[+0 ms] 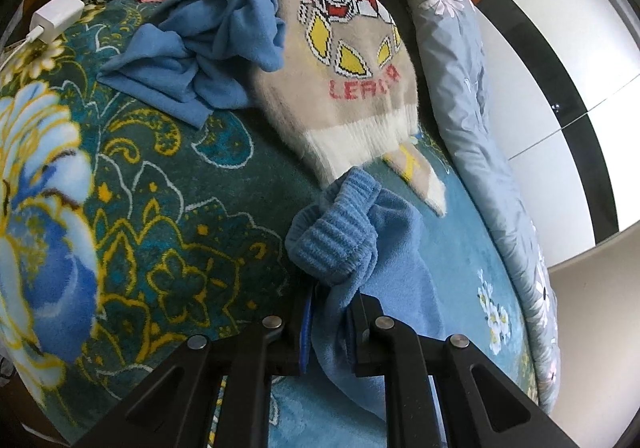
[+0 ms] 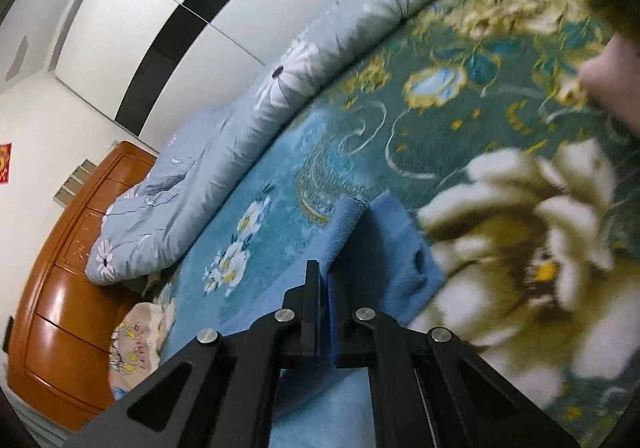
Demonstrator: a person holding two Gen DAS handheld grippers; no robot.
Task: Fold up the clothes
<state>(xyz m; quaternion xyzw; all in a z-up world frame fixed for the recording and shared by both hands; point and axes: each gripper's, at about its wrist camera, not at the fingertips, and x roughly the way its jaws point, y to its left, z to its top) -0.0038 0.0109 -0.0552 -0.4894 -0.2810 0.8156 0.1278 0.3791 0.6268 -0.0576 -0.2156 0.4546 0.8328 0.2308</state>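
On the bed (image 1: 168, 176), my left gripper (image 1: 329, 322) has its fingers clamped on blue fleece just below a ribbed cuff (image 1: 336, 232); that blue garment (image 1: 400, 260) runs from 6 toward 12 o'clock. A beige sweater (image 1: 352, 80) and more blue cloth (image 1: 200, 60) lie unfolded at 11. My right gripper (image 2: 323, 288) has its fingers pressed together on the blue hem (image 2: 348, 224). Folding seems barely begun

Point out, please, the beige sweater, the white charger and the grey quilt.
Beige sweater (image 1: 352, 60): left wrist view, on its knitted picture.
White charger (image 1: 56, 16): left wrist view, on its top face.
Grey quilt (image 2: 224, 168): right wrist view, on its rolled middle.
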